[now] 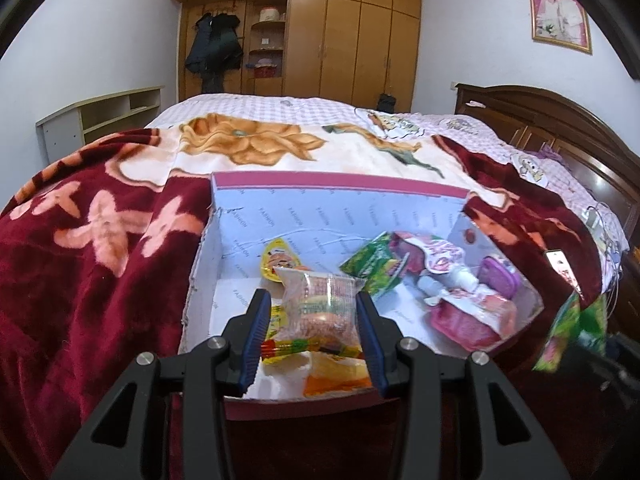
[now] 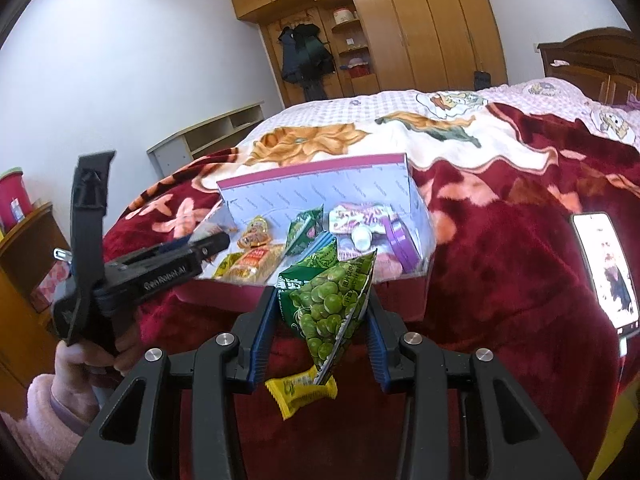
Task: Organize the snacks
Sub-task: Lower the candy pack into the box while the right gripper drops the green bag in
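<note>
Right gripper (image 2: 322,320) clenched a pea bag (image 2: 334,312) short of the box (image 2: 320,176); a yellow candy (image 2: 302,394) below its jaws looked loose and might get left behind. Left gripper (image 1: 310,320) pinched a clear cake pack (image 1: 318,308) over the box, and the slick wrap could slip.

L wrist cam: rides left gripper (image 1: 312,320), aims fwd and down, close over white cardboard box with pink rim (image 1: 340,184).
R wrist cam: rides right gripper (image 2: 320,320), further back, box (image 2: 316,168) from its right.
Shared: box, red floral blanket (image 1: 80,280), wooden wardrobe (image 2: 420,20).
</note>
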Motion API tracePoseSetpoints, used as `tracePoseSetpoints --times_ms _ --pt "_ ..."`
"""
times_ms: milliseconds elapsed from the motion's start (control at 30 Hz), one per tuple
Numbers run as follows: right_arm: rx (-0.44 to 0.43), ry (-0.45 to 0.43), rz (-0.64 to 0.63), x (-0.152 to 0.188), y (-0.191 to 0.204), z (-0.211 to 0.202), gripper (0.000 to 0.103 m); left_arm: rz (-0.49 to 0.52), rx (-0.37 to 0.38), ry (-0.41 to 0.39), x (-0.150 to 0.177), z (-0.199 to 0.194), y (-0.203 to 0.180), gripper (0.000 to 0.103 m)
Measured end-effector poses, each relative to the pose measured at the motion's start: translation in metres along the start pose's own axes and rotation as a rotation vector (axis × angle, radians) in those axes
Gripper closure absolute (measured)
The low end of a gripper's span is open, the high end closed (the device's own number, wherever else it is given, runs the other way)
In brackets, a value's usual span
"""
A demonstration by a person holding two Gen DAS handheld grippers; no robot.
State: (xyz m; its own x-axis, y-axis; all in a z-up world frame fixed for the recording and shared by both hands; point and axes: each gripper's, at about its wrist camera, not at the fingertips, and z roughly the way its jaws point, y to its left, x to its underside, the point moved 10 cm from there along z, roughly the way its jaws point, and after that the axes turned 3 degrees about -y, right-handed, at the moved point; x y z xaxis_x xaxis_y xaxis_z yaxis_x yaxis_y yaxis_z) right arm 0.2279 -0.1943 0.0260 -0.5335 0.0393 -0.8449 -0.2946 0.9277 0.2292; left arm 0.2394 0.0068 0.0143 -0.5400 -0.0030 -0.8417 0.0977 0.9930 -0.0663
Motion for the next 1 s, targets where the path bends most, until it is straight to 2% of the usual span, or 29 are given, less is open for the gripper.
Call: tracePoseSetpoints --times_ms 267,500,1000 --pt "0.009 -0.013 -0.034 -0.022 0.006 0.017 0.061 -0.021 -0.007 0.044 0.01 0.016 0.01 0.058" --pt "0.008 0.016 -0.019 -0.036 0.0 0.046 0.061 -0.029 -0.015 0.052 0.013 0.019 0.015 0.058" --pt "0.047 0.094 0.03 -0.034 -0.022 0.095 0.061 -0.009 -0.026 0.053 0.015 0.021 0.014 0.057"
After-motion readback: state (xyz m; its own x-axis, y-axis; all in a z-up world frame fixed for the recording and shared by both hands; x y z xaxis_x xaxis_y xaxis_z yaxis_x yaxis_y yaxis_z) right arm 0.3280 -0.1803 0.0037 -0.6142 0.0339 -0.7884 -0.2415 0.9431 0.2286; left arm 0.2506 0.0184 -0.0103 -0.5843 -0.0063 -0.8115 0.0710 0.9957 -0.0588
